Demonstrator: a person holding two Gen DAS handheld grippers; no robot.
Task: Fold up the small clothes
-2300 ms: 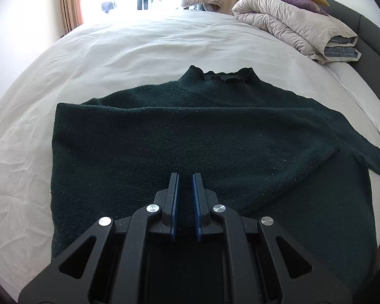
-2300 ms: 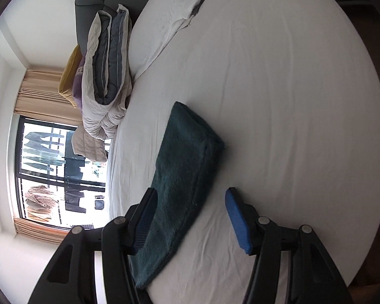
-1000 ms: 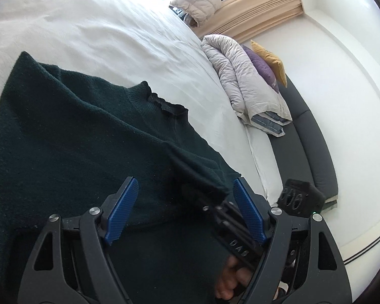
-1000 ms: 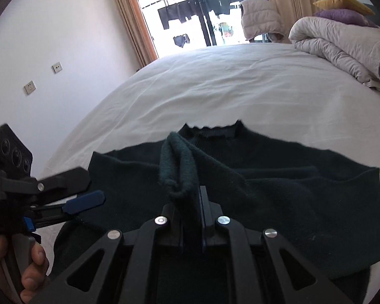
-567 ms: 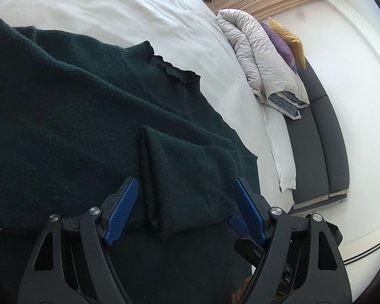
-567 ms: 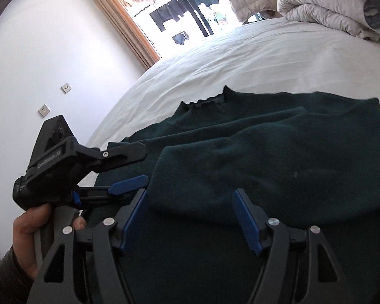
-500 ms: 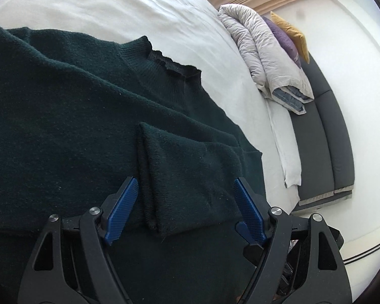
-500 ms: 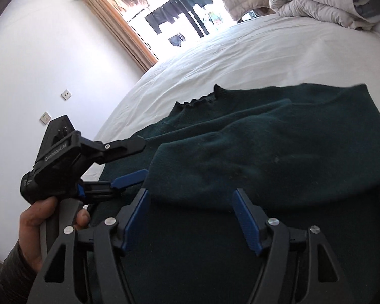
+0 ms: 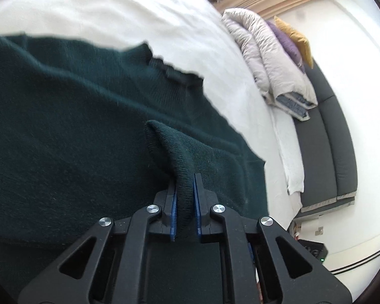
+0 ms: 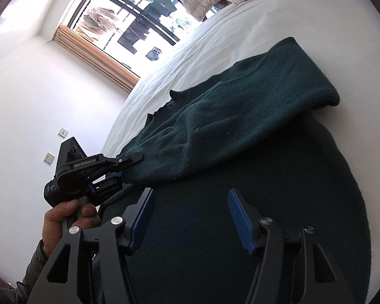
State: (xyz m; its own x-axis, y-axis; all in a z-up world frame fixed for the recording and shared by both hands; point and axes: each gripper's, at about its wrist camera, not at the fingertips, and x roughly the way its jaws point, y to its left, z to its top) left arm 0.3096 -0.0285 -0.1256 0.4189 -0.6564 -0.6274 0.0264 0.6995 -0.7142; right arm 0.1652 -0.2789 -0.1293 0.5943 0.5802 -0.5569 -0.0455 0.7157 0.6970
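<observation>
The dark green sweater [image 9: 63, 126] is spread on the bed [image 9: 114, 17]. The cuff of its folded-over sleeve [image 9: 182, 167] is pinched in the left tool [image 9: 184, 197], collar-side of the hem. From that cuff the sleeve's long axis is run rightward across the body. The right tool [image 10: 190, 217] is held spread and empty above the hem.

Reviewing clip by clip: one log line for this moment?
left gripper: shut on sleeve cuff | right gripper: open above sweater | bed
</observation>
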